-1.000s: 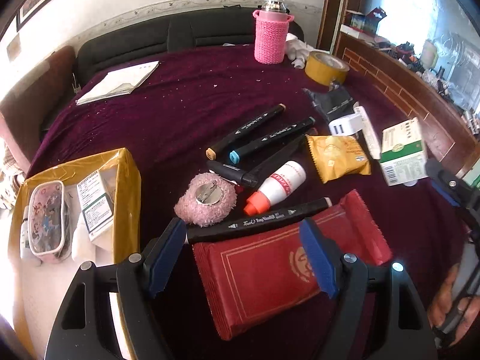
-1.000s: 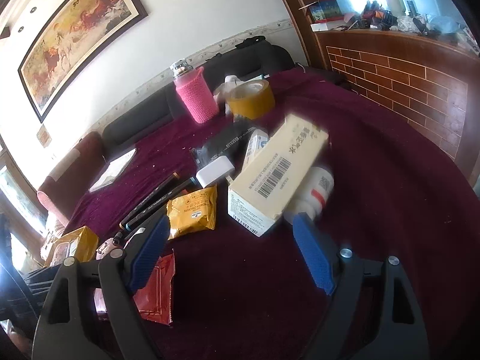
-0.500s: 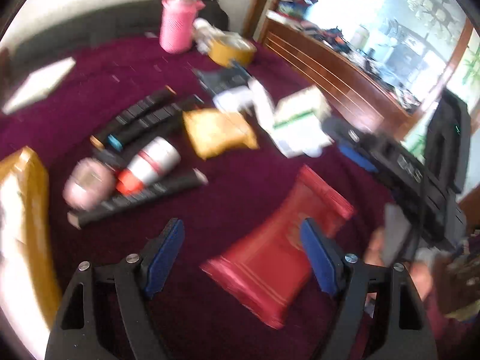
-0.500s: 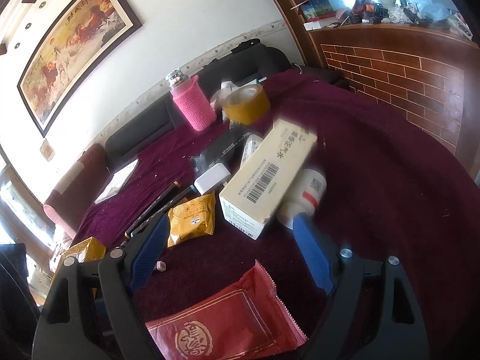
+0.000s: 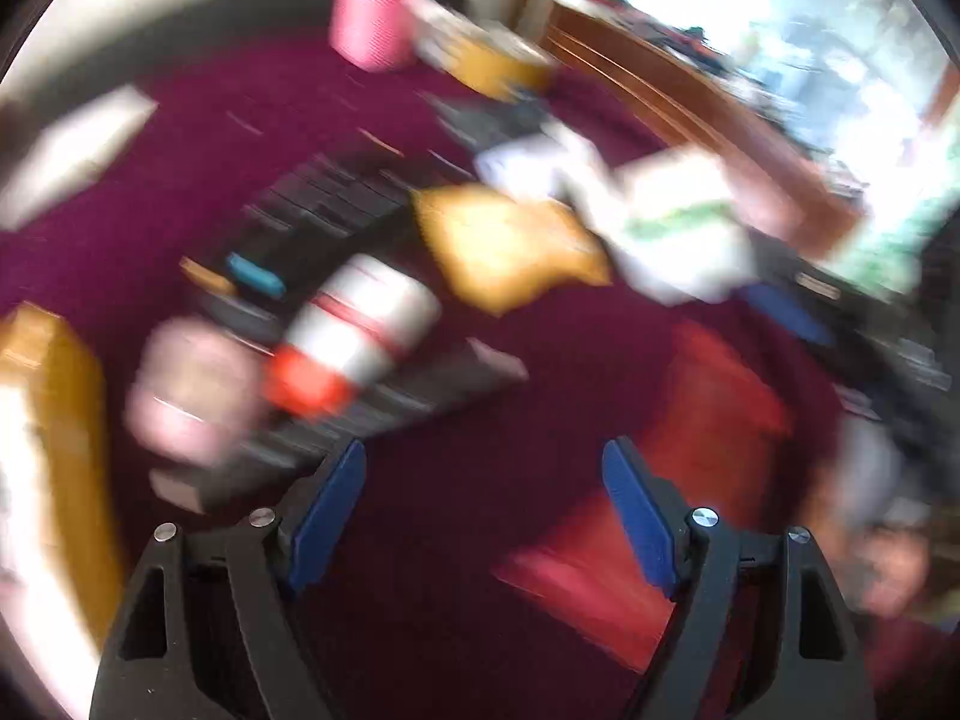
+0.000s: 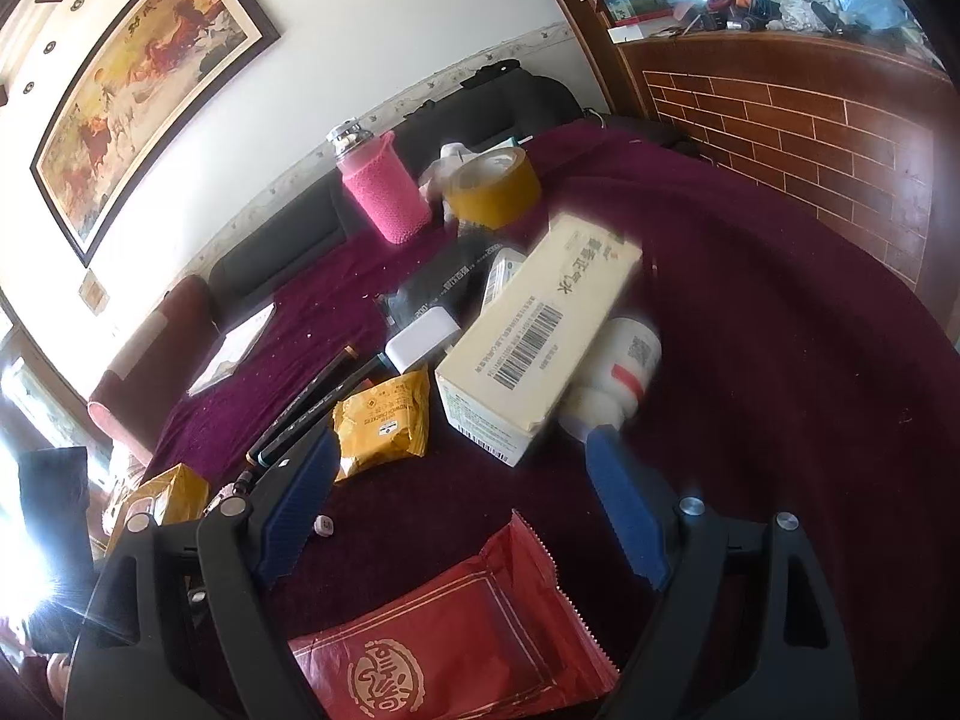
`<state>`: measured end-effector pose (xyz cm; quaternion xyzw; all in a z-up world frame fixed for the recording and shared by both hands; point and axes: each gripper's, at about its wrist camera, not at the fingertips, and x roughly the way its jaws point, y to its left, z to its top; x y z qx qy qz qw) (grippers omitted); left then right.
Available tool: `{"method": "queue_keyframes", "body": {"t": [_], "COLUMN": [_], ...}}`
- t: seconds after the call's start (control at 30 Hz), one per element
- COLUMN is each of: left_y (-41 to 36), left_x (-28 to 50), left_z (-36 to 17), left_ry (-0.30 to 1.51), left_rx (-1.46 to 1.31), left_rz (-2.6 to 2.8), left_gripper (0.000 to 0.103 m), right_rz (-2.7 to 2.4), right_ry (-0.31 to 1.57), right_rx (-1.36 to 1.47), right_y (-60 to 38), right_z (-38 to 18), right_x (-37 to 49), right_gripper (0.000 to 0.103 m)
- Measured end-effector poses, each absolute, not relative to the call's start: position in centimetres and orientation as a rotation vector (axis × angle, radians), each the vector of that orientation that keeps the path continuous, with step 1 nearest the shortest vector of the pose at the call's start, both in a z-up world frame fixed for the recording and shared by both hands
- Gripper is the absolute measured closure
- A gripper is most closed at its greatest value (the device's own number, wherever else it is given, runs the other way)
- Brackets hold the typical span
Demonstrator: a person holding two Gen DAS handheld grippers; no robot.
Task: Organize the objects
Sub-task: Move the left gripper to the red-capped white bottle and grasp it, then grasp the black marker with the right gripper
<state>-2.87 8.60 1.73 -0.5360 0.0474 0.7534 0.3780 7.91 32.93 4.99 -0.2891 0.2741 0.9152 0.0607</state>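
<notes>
The left wrist view is blurred by motion. My left gripper [image 5: 483, 468] is open above the maroon cloth with nothing between its fingers. A red packet [image 5: 654, 480] lies to its right, black markers [image 5: 384, 414] and a white bottle with a red cap [image 5: 354, 336] to its left. My right gripper [image 6: 456, 468] is open too, hovering over the cloth. A cream medicine box [image 6: 534, 336] and a white pill bottle [image 6: 612, 372] lie just beyond its fingertips. The red packet [image 6: 456, 630] sits low between its jaws, untouched. A yellow sachet [image 6: 384, 420] lies beside the left finger.
A yellow box [image 5: 54, 456] holding items stands at the left. A pink knitted bottle [image 6: 384, 192], a roll of yellow tape [image 6: 492, 186], a white charger [image 6: 420, 342] and a dark pouch [image 6: 450, 288] crowd the far side. A brick-patterned wooden wall [image 6: 810, 138] borders the right.
My left gripper has swung to the right, away from the red packet and the marker that lay between its fingers. The red packet now shows in the right wrist view. The right gripper barely moved.
</notes>
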Motion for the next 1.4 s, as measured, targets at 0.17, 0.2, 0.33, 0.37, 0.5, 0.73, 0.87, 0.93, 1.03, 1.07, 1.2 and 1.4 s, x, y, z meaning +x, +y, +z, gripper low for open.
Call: {"method": "queue_keyframes", "body": {"t": [0.17, 0.2, 0.33, 0.37, 0.5, 0.73, 0.87, 0.93, 1.03, 1.07, 1.2, 1.4], "left_y": [9.8, 9.7, 10.4, 10.6, 11.2, 13.3, 13.1, 12.4, 11.4, 10.9, 8.0, 1.0], "left_x": [-1.4, -2.0, -5.4, -5.9, -6.9, -7.6, -8.1, -8.4, -7.8, -7.4, -4.9, 0.4], "left_z": [4.5, 4.9, 3.8, 3.2, 3.0, 2.2, 0.8, 0.9, 1.5, 1.9, 5.2, 10.1], "left_ry": [0.302, 0.31, 0.401, 0.428, 0.489, 0.668, 0.653, 0.582, 0.513, 0.48, 0.294, 0.076], "left_rx": [-1.2, -1.173, -1.209, -1.228, -1.211, -1.162, -1.217, -1.255, -1.255, -1.251, -1.169, -0.982], "left_rz": [2.052, 2.101, 2.162, 2.147, 2.158, 2.181, 2.153, 2.15, 2.176, 2.184, 2.237, 2.328], "left_gripper": [0.028, 0.028, 0.047, 0.066, 0.069, 0.068, 0.068, 0.075, 0.081, 0.081, 0.081, 0.08], "right_rz": [2.766, 2.767, 2.771, 2.773, 2.788, 2.793, 2.786, 2.783, 2.785, 2.787, 2.798, 2.855], "right_ry": [0.866, 0.867, 0.87, 0.868, 0.854, 0.862, 0.865, 0.864, 0.845, 0.838, 0.802, 0.624], "right_rx": [-0.878, -0.875, -0.895, -0.896, -0.886, -0.901, -0.906, -0.908, -0.916, -0.92, -0.937, -0.93], "right_y": [33.3, 33.3, 33.1, 33.0, 32.7, 32.5, 32.5, 32.5, 32.4, 32.3, 31.9, 29.6], "right_z": [4.9, 4.9, 4.8, 4.9, 5.1, 4.9, 4.8, 4.7, 4.7, 4.6, 4.6, 5.5], "right_x": [8.0, 8.0, 7.9, 7.9, 8.0, 7.8, 7.8, 7.7, 7.5, 7.4, 7.3, 7.3], "right_gripper": [0.019, 0.019, 0.019, 0.019, 0.019, 0.019, 0.019, 0.019, 0.019, 0.019, 0.019, 0.019]}}
